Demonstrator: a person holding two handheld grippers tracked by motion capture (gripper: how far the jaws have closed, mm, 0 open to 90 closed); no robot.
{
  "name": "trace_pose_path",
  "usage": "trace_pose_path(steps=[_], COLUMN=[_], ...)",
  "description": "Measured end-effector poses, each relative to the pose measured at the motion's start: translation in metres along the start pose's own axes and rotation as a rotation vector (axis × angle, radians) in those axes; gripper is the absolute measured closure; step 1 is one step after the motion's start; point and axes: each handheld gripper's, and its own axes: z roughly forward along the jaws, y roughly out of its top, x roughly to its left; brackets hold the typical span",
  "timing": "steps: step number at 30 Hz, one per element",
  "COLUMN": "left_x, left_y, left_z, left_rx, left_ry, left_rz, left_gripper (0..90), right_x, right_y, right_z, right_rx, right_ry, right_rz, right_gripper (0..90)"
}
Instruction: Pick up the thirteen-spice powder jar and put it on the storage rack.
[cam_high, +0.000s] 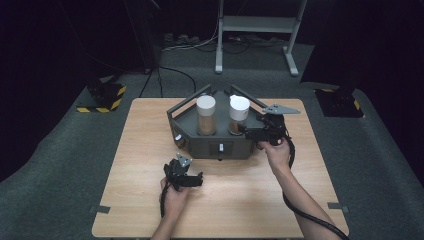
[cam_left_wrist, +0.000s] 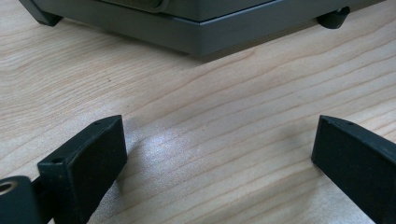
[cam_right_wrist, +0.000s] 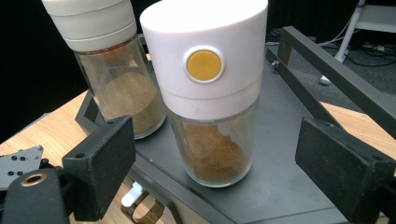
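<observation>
On the bench: a dark grey angular metal tray is stood on the light wooden bench.
Jars: two clear glass jars of brown powder with white lids are stood side by side on the tray.
Right gripper: spread wide, held either side of the nearer jar, no contact seen.
Left gripper: spread wide, nothing held, low over bare wood near the tray's front.

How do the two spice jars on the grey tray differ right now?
The right jar stands in front of the open right gripper, while the left jar stands farther off. The right jar's white cap shows a round yellow button; none shows on the left jar's ridged, off-white cap. Both stand upright on the grey tray, clear-walled and holding brown powder.
</observation>
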Motion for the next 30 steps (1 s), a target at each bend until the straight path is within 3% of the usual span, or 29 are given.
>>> trace_pose_path(steps=[21, 30], left_x=[0.000, 0.000], left_y=[0.000, 0.000], left_z=[0.000, 0.000], left_rx=[0.000, 0.000], left_ry=[0.000, 0.000], left_rz=[0.000, 0.001], left_gripper=[3.3, 3.3], right_x=[0.000, -0.002], right_y=[-0.026, -0.044], right_z=[-0.019, -0.027], right_rx=[0.019, 0.034], right_ry=[-0.015, -0.038], right_rz=[-0.046, -0.030], right_gripper=[12.4, 12.4])
